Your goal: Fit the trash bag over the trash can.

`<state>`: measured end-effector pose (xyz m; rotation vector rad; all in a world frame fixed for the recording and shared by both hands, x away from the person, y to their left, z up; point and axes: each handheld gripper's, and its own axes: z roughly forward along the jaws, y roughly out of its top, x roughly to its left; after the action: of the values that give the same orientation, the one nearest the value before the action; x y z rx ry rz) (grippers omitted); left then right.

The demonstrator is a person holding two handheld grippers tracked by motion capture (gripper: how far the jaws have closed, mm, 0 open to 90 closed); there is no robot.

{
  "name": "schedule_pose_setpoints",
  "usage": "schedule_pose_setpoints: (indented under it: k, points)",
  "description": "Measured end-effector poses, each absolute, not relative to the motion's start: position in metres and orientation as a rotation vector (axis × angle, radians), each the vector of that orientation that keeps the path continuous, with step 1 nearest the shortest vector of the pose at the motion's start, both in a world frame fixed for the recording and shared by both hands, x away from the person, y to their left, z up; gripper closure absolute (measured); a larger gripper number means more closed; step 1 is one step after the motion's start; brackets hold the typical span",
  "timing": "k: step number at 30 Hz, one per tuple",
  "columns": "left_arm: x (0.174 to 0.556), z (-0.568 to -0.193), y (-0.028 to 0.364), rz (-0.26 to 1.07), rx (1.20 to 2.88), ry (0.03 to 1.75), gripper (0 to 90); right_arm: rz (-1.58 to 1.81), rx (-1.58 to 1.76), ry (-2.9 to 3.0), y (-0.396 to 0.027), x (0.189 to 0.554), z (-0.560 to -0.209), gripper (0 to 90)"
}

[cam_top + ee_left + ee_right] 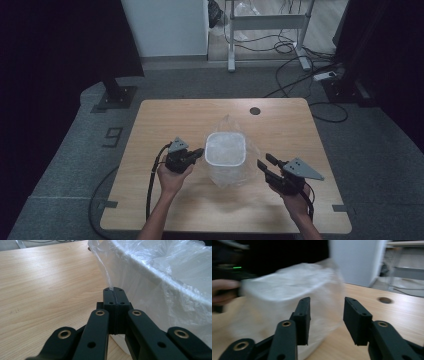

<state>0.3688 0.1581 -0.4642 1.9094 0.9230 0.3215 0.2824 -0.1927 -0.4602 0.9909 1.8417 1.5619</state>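
Observation:
A small white bin (225, 148) stands at the middle of the wooden table (165, 120), with a clear plastic bag (228, 123) draped in and around it. My left gripper (199, 153) sits against the bin's left side. In the left gripper view its jaws are pressed together (113, 290), and a thin edge of the bag (160, 272) runs into their tips. My right gripper (265, 162) stands open a short way off the bin's right side. The right gripper view shows it (326, 302) pointing at the bag-covered bin (287, 290) with nothing between the jaws.
A round cable hole (255, 110) lies near the table's far edge. Beyond the table are a metal desk frame (265, 22), loose cables (295, 75), a power strip (325, 76) and a dark stand base (115, 96) on the grey floor.

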Motion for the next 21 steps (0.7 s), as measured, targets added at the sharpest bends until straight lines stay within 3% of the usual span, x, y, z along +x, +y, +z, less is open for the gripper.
schedule_pose_setpoints:
  k: [8, 15, 21]
  points:
    - [0.37, -0.465, 0.156, 0.311, 1.913, 0.927, 89.9, 1.492, 0.855, 2.021, -0.158, 0.279, -0.472, 49.4]
    - [0.372, -0.466, 0.159, 0.31, 1.915, 0.931, 89.9, 1.351, 0.889, 2.1, -0.146, 0.289, -0.494, 83.7]
    - [0.374, -0.468, 0.158, 0.297, 1.922, 0.943, 89.9, 1.319, 0.928, 2.123, -0.146, 0.299, -0.507, 87.5]
